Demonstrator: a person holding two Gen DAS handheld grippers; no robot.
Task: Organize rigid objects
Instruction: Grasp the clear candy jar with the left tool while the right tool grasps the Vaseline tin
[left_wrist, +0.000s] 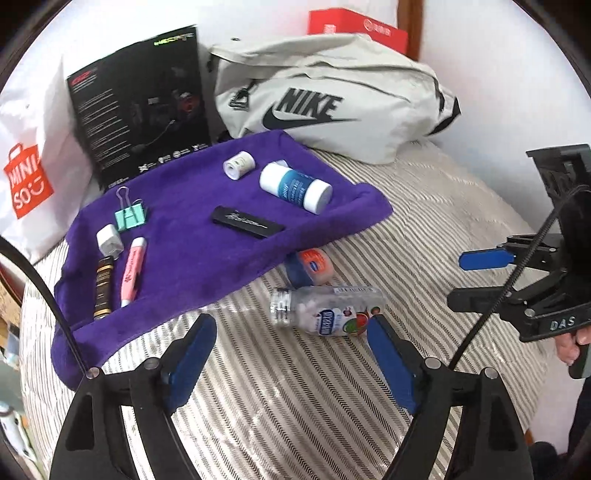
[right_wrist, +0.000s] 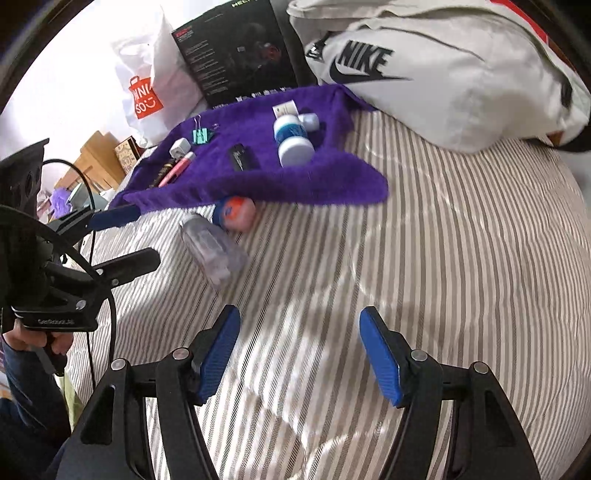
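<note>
A purple cloth lies on the striped bed with small items on it: a white-and-blue bottle, a black case, a mint binder clip, a white charger, a pink marker, a dark tube and a small white roll. Off the cloth lie a clear pill bottle and an orange-lidded jar. My left gripper is open just short of the pill bottle. My right gripper is open over bare bedding.
A grey Nike bag, a black product box, a white shopping bag and a red box crowd the far side. Striped bedding stretches to the right. A hand holds the left gripper's handle.
</note>
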